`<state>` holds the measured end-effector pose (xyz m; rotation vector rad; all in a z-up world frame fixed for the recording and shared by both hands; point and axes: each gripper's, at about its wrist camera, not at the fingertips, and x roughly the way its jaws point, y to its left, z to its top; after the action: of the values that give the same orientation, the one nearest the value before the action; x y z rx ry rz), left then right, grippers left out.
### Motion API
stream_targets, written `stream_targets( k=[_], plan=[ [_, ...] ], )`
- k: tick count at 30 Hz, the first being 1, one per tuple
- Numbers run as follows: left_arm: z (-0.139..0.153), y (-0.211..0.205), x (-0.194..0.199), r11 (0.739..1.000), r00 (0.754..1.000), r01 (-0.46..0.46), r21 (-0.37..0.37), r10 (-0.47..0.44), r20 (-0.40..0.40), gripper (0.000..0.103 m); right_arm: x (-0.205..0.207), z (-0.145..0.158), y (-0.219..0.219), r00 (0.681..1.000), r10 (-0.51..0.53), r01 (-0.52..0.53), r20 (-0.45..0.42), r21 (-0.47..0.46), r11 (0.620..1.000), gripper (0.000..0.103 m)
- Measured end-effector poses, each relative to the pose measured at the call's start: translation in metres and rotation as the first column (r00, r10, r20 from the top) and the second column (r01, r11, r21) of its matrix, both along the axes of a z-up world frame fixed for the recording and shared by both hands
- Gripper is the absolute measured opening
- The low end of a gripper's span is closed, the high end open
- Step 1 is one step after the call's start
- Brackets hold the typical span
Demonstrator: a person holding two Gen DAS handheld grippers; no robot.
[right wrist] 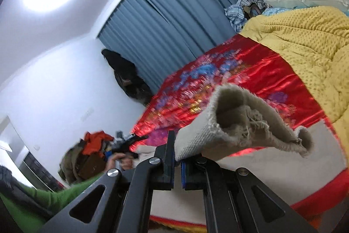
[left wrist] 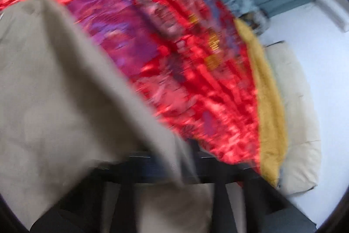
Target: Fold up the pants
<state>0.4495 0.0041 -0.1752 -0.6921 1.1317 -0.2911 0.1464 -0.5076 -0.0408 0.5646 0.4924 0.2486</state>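
Right gripper [right wrist: 177,164]: the jaws are closed on a frayed hem end of the pants [right wrist: 240,123], which are beige and coarsely woven. The cloth enters between the pads from the right and curls upward into an open tube. In my judgement the end is raised off the bed [right wrist: 250,62] so that the leg hangs free and can be carried over without dragging.

Left gripper [left wrist: 161,169]: this view is heavily motion-blurred. Beige cloth of the pants [left wrist: 54,84] drapes over the jaws and covers most of the lower left of the view. The jaws look nearly closed with cloth running between them, but the blur prevents confirmation; I cannot tell for certain whether they grip.

Location of garment: held above the bed, over its red satin cover [right wrist: 218,80]. Further beige cloth lies flat on the cover toward the near edge of the bed, below the right gripper.

Surroundings: a yellow quilt [right wrist: 305,40] is bunched toward the head end of the bed, well apart from the held hem.

Assessment: the fold appears to be mid-carry, with the garment not yet laid down.

Risk: the frayed hem offers a thin purchase and could slip.
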Motion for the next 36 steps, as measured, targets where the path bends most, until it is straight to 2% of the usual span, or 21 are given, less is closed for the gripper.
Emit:
stream_targets(
  k=[3, 5, 7, 8, 9, 11, 12, 13, 14, 15, 16, 18, 19, 21, 22, 24, 26, 28, 29, 31, 36],
  plan=[
    [0.011, -0.001, -0.013, 1.000, 1.000, -0.001, 0.015, 0.001, 0.020, 0.005, 0.041, -0.040, -0.031, 0.974, -0.087, 0.074, -0.208, -0.071, 0.995, 0.004],
    [0.040, -0.001, -0.025, 1.000, 0.994, -0.012, -0.016, 0.014, 0.105, 0.005, 0.065, -0.049, -0.043, 0.970, -0.103, 0.083, -0.218, -0.102, 0.991, 0.004],
    [0.080, 0.007, -0.046, 0.998, 0.973, -0.025, -0.064, 0.039, 0.228, 0.005, 0.075, -0.028, -0.043, 0.988, -0.089, 0.074, -0.126, -0.124, 0.990, 0.004],
    [0.102, 0.013, -0.062, 0.997, 0.953, -0.034, -0.069, 0.053, 0.299, 0.005, 0.074, -0.012, -0.040, 0.996, -0.068, 0.060, -0.056, -0.131, 0.990, 0.004],
    [0.118, 0.018, -0.078, 0.997, 0.931, -0.041, -0.058, 0.059, 0.359, 0.005, 0.068, 0.007, -0.038, 0.999, -0.028, 0.031, 0.023, -0.143, 0.989, 0.004],
    [0.128, 0.024, -0.118, 0.998, 0.903, -0.064, 0.021, 0.049, 0.427, 0.009, 0.056, 0.018, -0.035, 0.998, 0.032, -0.022, 0.059, -0.168, 0.986, 0.004],
    [0.121, 0.024, -0.131, 0.996, 0.905, -0.067, 0.057, 0.037, 0.423, 0.010, 0.050, 0.013, -0.038, 0.997, 0.067, -0.061, 0.028, -0.184, 0.981, 0.004],
    [0.106, 0.021, -0.145, 0.993, 0.917, -0.070, 0.099, 0.025, 0.399, 0.014, 0.045, -0.003, -0.043, 0.996, 0.074, -0.080, -0.042, -0.195, 0.978, 0.004],
    [0.079, 0.015, -0.160, 0.988, 0.938, -0.066, 0.138, 0.014, 0.347, 0.019, 0.041, -0.018, -0.046, 0.994, 0.062, -0.080, -0.094, -0.198, 0.977, 0.005],
    [0.046, 0.009, -0.170, 0.985, 0.963, -0.044, 0.164, -0.003, 0.270, 0.020, 0.039, -0.054, -0.057, 0.976, 0.021, -0.064, -0.219, -0.193, 0.979, 0.005],
    [0.007, 0.000, -0.177, 0.983, 0.986, 0.007, 0.185, -0.037, 0.161, 0.019, 0.038, -0.074, -0.063, 0.957, -0.008, -0.050, -0.291, -0.189, 0.981, 0.005],
    [-0.039, -0.011, -0.185, 0.976, 0.998, 0.051, 0.212, -0.058, 0.025, 0.010, 0.036, -0.138, -0.084, 0.877, -0.096, 0.018, -0.470, -0.169, 0.985, 0.005],
    [-0.049, -0.013, -0.189, 0.977, 0.998, 0.057, 0.207, -0.061, 0.013, 0.009, 0.037, -0.151, -0.089, 0.862, -0.105, 0.034, -0.496, -0.149, 0.988, 0.006],
    [-0.044, -0.015, -0.192, 0.976, 0.996, 0.063, 0.208, -0.074, 0.050, 0.009, 0.030, -0.171, -0.097, 0.844, -0.127, 0.085, -0.521, -0.103, 0.991, 0.017],
    [-0.039, -0.014, -0.188, 0.976, 0.994, 0.068, 0.205, -0.084, 0.069, 0.009, 0.025, -0.172, -0.099, 0.849, -0.138, 0.110, -0.509, -0.084, 0.990, 0.020],
    [-0.036, -0.011, -0.179, 0.980, 0.993, 0.060, 0.188, -0.078, 0.089, 0.020, 0.021, -0.171, -0.103, 0.869, -0.126, 0.128, -0.478, -0.029, 0.991, 0.028],
    [-0.039, -0.001, -0.171, 0.987, 0.998, 0.015, 0.159, -0.025, 0.063, 0.062, 0.027, -0.171, -0.111, 0.873, -0.138, 0.154, -0.467, -0.005, 0.988, 0.042],
    [-0.036, 0.011, -0.173, 0.994, 0.996, -0.057, 0.088, 0.050, 0.081, 0.071, 0.022, -0.172, -0.115, 0.876, -0.154, 0.191, -0.456, 0.037, 0.981, 0.043],
    [-0.033, 0.018, -0.174, 0.994, 0.993, -0.084, 0.068, 0.077, 0.094, 0.081, 0.026, -0.168, -0.110, 0.877, -0.156, 0.201, -0.455, 0.053, 0.978, 0.043],
    [-0.024, 0.030, -0.173, 0.989, 0.983, -0.128, 0.078, 0.116, 0.144, 0.087, 0.025, -0.170, -0.112, 0.878, -0.160, 0.220, -0.451, 0.085, 0.972, 0.043],
    [-0.016, 0.044, -0.141, 0.981, 0.971, -0.173, 0.089, 0.155, 0.181, 0.087, 0.026, -0.171, -0.112, 0.879, -0.154, 0.217, -0.452, 0.090, 0.972, 0.043]
  ],
)
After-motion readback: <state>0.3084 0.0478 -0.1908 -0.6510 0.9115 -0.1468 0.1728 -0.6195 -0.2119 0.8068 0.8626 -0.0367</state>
